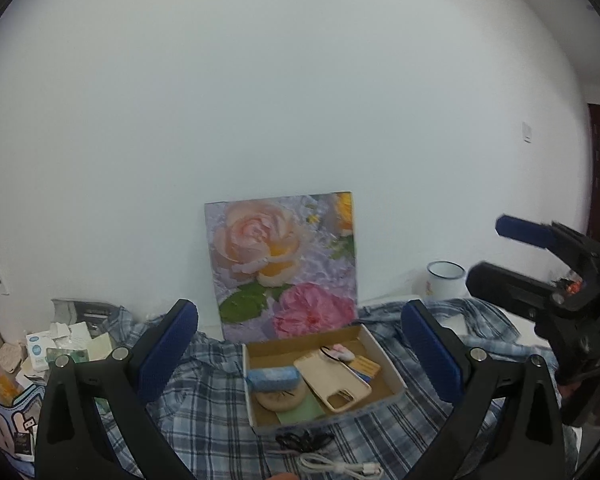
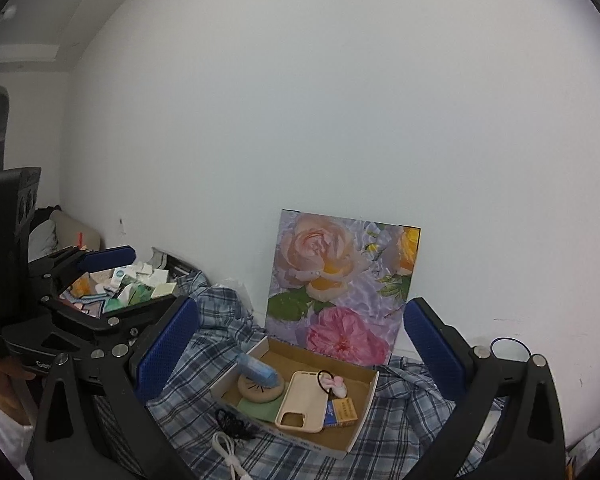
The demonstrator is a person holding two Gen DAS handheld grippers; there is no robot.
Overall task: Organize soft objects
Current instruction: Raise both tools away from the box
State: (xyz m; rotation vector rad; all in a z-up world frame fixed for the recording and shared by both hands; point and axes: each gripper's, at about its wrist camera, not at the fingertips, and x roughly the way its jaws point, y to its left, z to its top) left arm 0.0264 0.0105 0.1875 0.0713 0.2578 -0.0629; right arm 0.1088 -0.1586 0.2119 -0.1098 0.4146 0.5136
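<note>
A shallow cardboard box (image 1: 395,390) (image 2: 363,412) lies on a blue plaid cloth (image 1: 204,412) (image 2: 411,428). In it are a beige phone case (image 1: 333,380) (image 2: 301,400), a blue fuzzy roll (image 1: 272,378) (image 2: 258,370), a round beige pad (image 1: 278,400) (image 2: 260,392), a pink hair tie (image 1: 339,353) (image 2: 333,384) and a yellow-blue pack (image 1: 364,367) (image 2: 341,412). My left gripper (image 1: 300,356) is open and empty above the box. My right gripper (image 2: 300,352) is open and empty, also above it.
A flower painting (image 1: 286,264) (image 2: 339,284) leans on the white wall behind the box. A white cable (image 1: 339,466) (image 2: 228,454) and a black cord (image 1: 301,440) (image 2: 232,422) lie before it. Clutter of packets (image 1: 60,344) (image 2: 140,280) sits left; a white mug (image 1: 443,280) right.
</note>
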